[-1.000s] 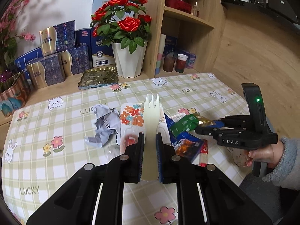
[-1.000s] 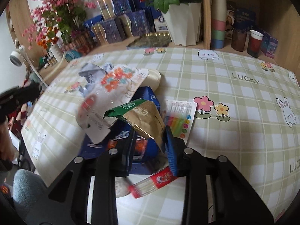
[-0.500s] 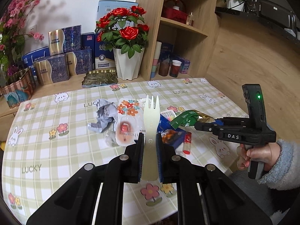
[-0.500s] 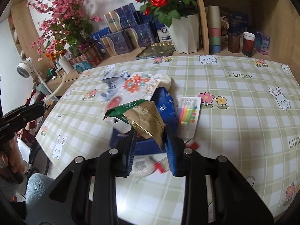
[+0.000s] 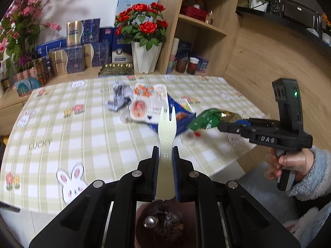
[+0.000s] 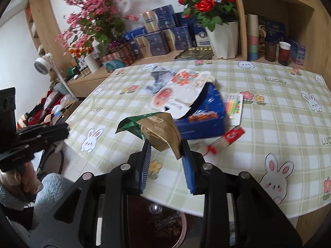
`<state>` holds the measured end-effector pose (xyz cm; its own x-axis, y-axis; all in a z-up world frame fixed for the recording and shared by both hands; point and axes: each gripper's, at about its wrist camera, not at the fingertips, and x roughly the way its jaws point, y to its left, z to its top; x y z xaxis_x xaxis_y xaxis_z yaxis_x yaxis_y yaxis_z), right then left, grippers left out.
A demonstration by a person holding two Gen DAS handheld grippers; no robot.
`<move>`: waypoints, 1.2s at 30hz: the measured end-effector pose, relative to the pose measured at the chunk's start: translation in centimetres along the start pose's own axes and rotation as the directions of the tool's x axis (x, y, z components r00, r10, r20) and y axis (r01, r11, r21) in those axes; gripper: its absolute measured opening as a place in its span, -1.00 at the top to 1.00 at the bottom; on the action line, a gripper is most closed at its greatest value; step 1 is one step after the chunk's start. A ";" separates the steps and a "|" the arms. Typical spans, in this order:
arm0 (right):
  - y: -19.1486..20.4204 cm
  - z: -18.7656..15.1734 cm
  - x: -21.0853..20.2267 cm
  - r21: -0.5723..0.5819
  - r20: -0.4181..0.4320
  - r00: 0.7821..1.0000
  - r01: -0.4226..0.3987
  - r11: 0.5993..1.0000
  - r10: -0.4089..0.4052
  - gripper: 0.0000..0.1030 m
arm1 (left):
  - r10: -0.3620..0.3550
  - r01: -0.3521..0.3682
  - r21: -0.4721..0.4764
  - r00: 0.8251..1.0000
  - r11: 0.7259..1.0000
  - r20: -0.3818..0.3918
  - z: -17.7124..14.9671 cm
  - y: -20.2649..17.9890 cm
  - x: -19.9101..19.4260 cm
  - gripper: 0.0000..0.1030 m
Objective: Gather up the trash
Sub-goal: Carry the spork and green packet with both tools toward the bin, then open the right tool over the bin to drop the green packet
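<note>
- The left tool (image 5: 165, 157), gripping the fork (image 5: 166, 128), has pulled back past the near edge of the surface (image 5: 62, 124).
- The right tool (image 6: 166, 155) has carried the green-gold wrapper (image 6: 157, 130) back off the trash pile (image 6: 186, 97).

One plastic fork (image 5: 166, 132). One green-and-gold wrapper (image 6: 154, 127). One crumpled grey paper (image 5: 121, 97). One flower-print white pouch (image 6: 180, 92) lying over one blue snack bag (image 6: 204, 113). One pack of coloured sticks (image 6: 232, 105) just beside blue snack bag. One red-and-white sachet (image 6: 226, 137) near blue snack bag. Two grippers: left gripper (image 5: 165, 161), right gripper (image 6: 165, 155). One table (image 6: 269, 124).
</note>
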<state>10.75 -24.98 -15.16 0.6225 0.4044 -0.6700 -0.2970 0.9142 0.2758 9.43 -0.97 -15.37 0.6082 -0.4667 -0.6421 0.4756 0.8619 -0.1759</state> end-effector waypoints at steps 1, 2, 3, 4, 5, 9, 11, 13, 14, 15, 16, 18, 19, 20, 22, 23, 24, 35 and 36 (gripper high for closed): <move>0.4 -0.3 -0.1 -0.005 -0.001 1.000 -0.005 1.000 0.005 0.38 | -0.002 0.002 -0.001 1.000 1.000 -0.010 -0.9 -0.2 -0.2 0.75; 0.9 -0.8 -0.3 -0.010 -0.002 1.000 -0.011 1.000 0.011 0.38 | -0.002 0.002 0.000 1.000 1.000 -0.017 -1.5 -0.3 -0.3 0.75; 1.2 -1.1 -0.4 -0.013 -0.004 1.000 -0.015 1.000 0.015 0.38 | -0.003 0.003 -0.003 1.000 1.000 -0.027 -2.4 -0.4 -0.4 0.75; 1.5 -1.6 -0.5 -0.015 -0.006 1.000 -0.021 1.000 0.021 0.38 | -0.005 0.005 -0.008 0.999 1.000 -0.037 -3.1 -0.5 -0.4 0.75; 1.8 -1.9 -0.6 -0.017 -0.008 1.000 -0.024 1.000 0.024 0.38 | -0.008 0.007 -0.016 0.999 1.000 -0.050 -4.0 -0.7 -0.3 0.75; 2.8 -3.8 -0.8 -0.027 -0.030 0.999 -0.038 0.999 0.037 0.39 | -0.017 0.014 -0.031 0.994 0.999 -0.108 -7.3 -0.9 0.4 0.75; 3.1 -4.6 -0.8 -0.030 -0.047 0.998 -0.045 0.999 0.044 0.40 | -0.034 0.027 -0.048 0.987 0.998 -0.158 -9.2 -0.9 1.2 0.75; 3.6 -5.5 -0.6 -0.035 -0.069 0.996 -0.054 0.998 0.052 0.41 | -0.053 0.038 -0.074 0.974 0.997 -0.219 -11.0 -0.8 2.5 0.75; 3.7 -5.9 -0.4 -0.037 -0.081 0.995 -0.060 0.998 0.056 0.42 | -0.059 0.040 -0.084 0.969 0.996 -0.239 -11.6 -0.6 2.9 0.75; 3.9 -6.3 -0.2 -0.040 -0.093 0.994 -0.064 0.997 0.060 0.46 | -0.069 0.044 -0.099 0.962 0.994 -0.263 -12.3 -0.4 3.5 0.75; 4.0 -6.7 0.1 -0.042 -0.106 0.992 -0.068 0.997 0.063 0.57 | -0.075 0.047 -0.108 0.957 0.993 -0.279 -12.9 -0.3 4.0 0.75; 4.0 -7.3 0.7 -0.037 -0.133 0.989 -0.077 0.996 0.071 0.66 | -0.086 0.047 -0.128 0.943 0.991 -0.322 -14.0 0.0 5.2 0.75; 4.0 -7.5 1.0 -0.033 -0.143 0.987 -0.080 0.996 0.075 0.66 | -0.083 0.042 -0.131 0.941 0.991 -0.328 -14.1 0.1 5.5 0.75; 4.0 -7.7 1.2 -0.031 -0.151 0.986 -0.082 0.996 0.076 0.66 | -0.084 0.040 -0.137 0.941 0.990 -0.329 -14.0 0.2 5.7 0.75; 4.1 -7.9 1.6 -0.029 -0.163 0.984 -0.084 0.996 0.078 0.66 | -0.087 0.041 -0.148 0.945 0.988 -0.315 -13.8 0.4 5.8 0.75; 4.1 -8.0 1.8 -0.029 -0.165 0.983 -0.084 0.996 0.078 0.66 | -0.087 0.043 -0.149 0.948 0.988 -0.306 -13.7 0.5 5.7 0.75; 4.1 -8.0 1.9 -0.029 -0.165 0.983 -0.084 0.996 0.078 0.66 | -0.086 0.043 -0.147 0.949 0.988 -0.304 -13.6 0.4 5.8 0.75; 2.0 -6.8 1.5 0.025 -0.084 0.996 0.018 1.000 -0.015 -0.21 | -0.087 0.040 -0.144 0.938 0.989 -0.336 -13.8 0.2 6.6 0.75; 1.8 -6.7 1.3 0.029 -0.073 0.997 0.030 0.999 -0.028 -0.35 | -0.088 0.040 -0.146 0.936 0.988 -0.341 -14.0 0.3 6.7 0.75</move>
<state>6.19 -23.01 -20.17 0.5759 0.3756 -0.7262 -0.2570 0.9264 0.2753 4.78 -1.07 -30.14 0.3106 -0.4453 -0.8398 0.4015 0.8623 -0.3088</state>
